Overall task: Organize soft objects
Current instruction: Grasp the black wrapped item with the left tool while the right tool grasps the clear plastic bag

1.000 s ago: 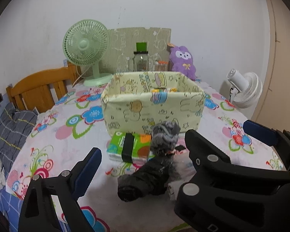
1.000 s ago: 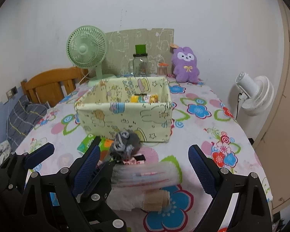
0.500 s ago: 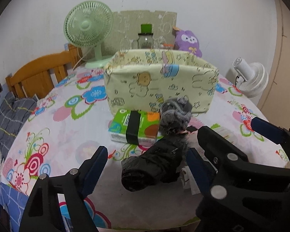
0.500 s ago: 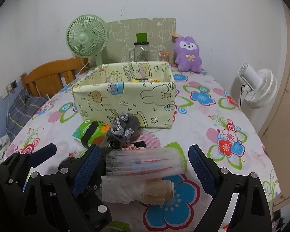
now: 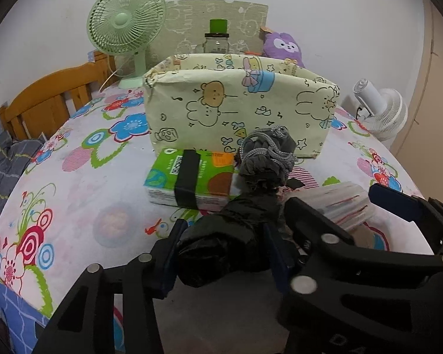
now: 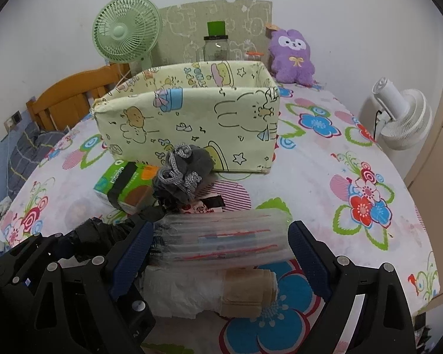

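1. Standing open-topped behind the pile, fabric bin (image 6: 189,118) waits as the likely destination on the floral table (image 6: 325,183).
2. Right gripper (image 6: 218,253) straddles the clear plastic roll (image 6: 221,242), pads wide and released (lined up, not yet squeezing).
3. Left gripper (image 5: 221,253) is clenched on the black bag roll (image 5: 221,250), near the table's front edge.
4. Tissue pack (image 5: 189,177) and grey drawstring pouch (image 5: 265,159) lie just before the bin.

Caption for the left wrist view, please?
Left gripper closing around a black bag roll on the table, with the bin behind.
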{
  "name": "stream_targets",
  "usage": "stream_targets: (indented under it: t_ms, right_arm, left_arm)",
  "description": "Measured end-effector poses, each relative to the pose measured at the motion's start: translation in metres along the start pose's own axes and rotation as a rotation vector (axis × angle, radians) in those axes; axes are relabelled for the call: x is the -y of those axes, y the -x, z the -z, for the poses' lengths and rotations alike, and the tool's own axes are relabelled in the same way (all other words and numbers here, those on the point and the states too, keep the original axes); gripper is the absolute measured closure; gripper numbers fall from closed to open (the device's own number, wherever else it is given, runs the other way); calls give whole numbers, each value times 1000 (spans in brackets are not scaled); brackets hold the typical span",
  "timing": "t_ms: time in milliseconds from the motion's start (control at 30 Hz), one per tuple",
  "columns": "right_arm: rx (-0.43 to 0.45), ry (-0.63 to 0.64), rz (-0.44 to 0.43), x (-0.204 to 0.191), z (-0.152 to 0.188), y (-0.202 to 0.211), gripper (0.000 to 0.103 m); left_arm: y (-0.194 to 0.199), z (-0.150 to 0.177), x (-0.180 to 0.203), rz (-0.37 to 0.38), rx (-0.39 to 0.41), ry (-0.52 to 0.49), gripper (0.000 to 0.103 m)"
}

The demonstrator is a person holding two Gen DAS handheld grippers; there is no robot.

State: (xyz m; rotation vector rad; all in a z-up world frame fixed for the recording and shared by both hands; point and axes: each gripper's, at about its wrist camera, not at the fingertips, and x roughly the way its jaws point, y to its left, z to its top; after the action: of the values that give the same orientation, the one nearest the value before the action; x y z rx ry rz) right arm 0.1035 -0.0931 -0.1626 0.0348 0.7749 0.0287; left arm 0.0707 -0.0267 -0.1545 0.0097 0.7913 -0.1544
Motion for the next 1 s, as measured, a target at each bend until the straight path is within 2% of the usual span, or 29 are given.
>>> stream_targets:
  t_ms: [300,600,767,833,900,1000]
  right_arm:
    - [-11,-49,-11,5,-2,-15,0]
    - [-9,-55,-19,6,-2,-16,1]
    - [-2,-46,-39,5,-1,-11,16]
    - [-6,-40,-28,5,-1,-9,30]
    - [-3,-39,-24,6,-1,-8,33]
    - [5,-39,-23,7,-1,-4,47]
  left_arm:
    - [-3,-2,-3,18,1,6,55]
    - [-3,-3,-2,15,2,2,56]
    - [-1,-3,0,6,4,5,58]
    - [1,-2,3,-3,11,-3,59]
    - [3,-2,6,-4,14,-9,60]
    - [7,-3,8,-3,21,-13,60]
